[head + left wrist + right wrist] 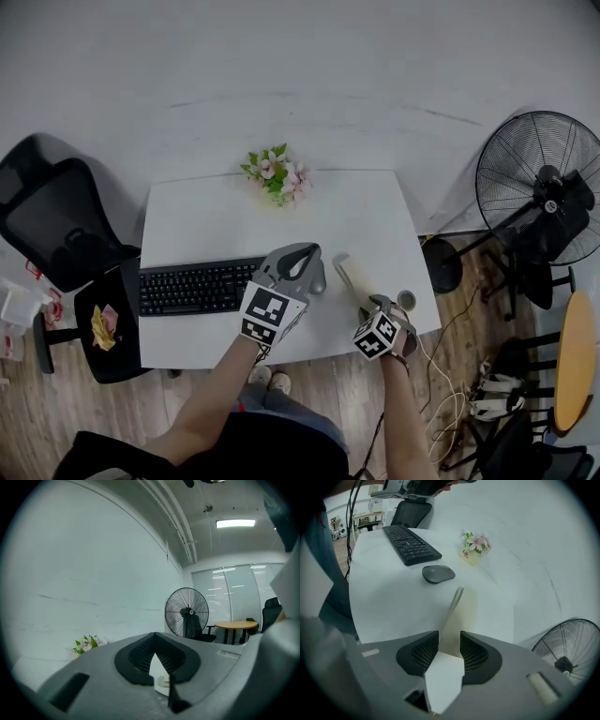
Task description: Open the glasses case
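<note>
The cream glasses case (354, 277) lies on the white surface (216, 220), off the right end of the keyboard (199, 286) (it runs slantwise, away from the person). The right gripper (449, 633) tilts down over the case's near end, and its fingers (477, 656) stand wide on either side of that end. A dark mouse (438, 573) sits between keyboard and case. The left gripper (155, 637) hovers above the keyboard's right end, pointing level, its fingers closed together on nothing. Pink flowers (277, 175) stand beyond the keyboard's right end, by the wall. A standing fan (539, 183) is on the floor well right of the keyboard, and a black office chair (56, 225) is to its left.
</note>
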`<state>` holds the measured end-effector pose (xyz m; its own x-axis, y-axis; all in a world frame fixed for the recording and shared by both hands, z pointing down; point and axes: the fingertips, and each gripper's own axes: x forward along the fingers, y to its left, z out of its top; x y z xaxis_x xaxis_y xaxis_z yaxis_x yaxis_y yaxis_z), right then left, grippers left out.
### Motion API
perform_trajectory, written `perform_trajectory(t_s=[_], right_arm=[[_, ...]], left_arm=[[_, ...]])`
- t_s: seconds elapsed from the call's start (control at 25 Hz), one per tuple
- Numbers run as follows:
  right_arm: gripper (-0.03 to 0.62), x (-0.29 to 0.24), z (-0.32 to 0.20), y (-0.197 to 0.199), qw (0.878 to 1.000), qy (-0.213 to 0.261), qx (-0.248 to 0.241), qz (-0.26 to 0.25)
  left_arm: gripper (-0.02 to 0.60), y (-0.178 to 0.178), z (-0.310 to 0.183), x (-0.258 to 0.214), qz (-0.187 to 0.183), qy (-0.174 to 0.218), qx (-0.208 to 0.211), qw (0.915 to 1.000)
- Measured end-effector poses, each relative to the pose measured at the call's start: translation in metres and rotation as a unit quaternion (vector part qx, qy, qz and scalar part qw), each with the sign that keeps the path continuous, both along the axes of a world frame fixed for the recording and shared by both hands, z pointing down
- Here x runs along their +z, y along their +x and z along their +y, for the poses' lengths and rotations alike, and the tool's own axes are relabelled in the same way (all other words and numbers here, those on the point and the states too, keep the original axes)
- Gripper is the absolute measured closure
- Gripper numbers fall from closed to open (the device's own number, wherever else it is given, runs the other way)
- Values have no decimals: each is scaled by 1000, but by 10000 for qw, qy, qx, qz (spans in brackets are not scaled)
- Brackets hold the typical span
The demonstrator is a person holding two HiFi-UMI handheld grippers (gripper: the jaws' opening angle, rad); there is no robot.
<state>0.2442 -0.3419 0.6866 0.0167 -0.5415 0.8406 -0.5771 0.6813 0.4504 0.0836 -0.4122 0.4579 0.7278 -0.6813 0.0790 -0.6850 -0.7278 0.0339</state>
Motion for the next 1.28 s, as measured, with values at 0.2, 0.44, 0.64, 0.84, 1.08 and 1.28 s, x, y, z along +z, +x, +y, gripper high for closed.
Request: perform_trajectory(t_s=[0.2, 0.44, 0.64, 0.84, 1.08, 1.28], right_arm=[[479, -11, -2, 3, 9999, 145, 2, 35], [560, -30, -11, 21, 9985, 512, 163, 59], [576, -38, -29, 49, 9973, 610, 400, 66], [571, -35, -40, 71, 9966, 556, 612, -27], [571, -33, -44, 78, 9952, 567, 766, -224], [569, -35, -45, 77, 9942, 597, 819, -367]], left_arm=[[574, -2, -2, -3, 25, 46, -24, 10000], [574, 3, 0, -2, 3, 23, 6, 10000], [574, 8, -1, 2, -38, -2, 49, 10000], [574, 7, -2, 5, -113, -27, 26, 9999], [574, 0, -3, 11, -164, -78, -48, 9998], [574, -1, -2, 8, -153, -41, -59, 9999]])
